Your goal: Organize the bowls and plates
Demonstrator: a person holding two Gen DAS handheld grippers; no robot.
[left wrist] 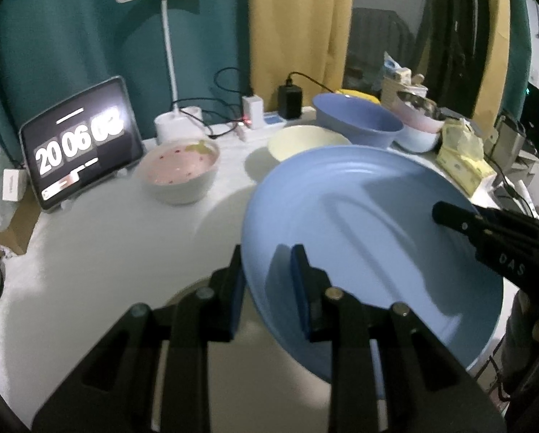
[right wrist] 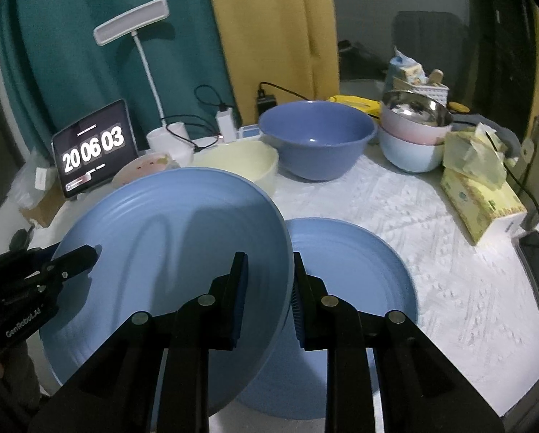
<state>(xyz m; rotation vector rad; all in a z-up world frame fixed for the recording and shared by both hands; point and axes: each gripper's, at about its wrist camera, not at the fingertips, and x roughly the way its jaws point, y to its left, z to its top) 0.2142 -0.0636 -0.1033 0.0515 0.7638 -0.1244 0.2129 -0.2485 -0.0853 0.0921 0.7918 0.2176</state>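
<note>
Above a second plate [right wrist: 356, 274], both claws [left wrist: 267, 281] [right wrist: 269, 281] pinch the lifted plate [right wrist: 168, 245].

Right gripper [right wrist: 267, 281] clamped on the rim of a tilted blue plate [right wrist: 168, 252], left gripper [right wrist: 88, 254] at its far edge, second blue plate [right wrist: 359, 274] flat beneath on the white table [right wrist: 468, 270], blue bowl [right wrist: 316, 137] and cream bowl [right wrist: 240, 160] behind
</note>
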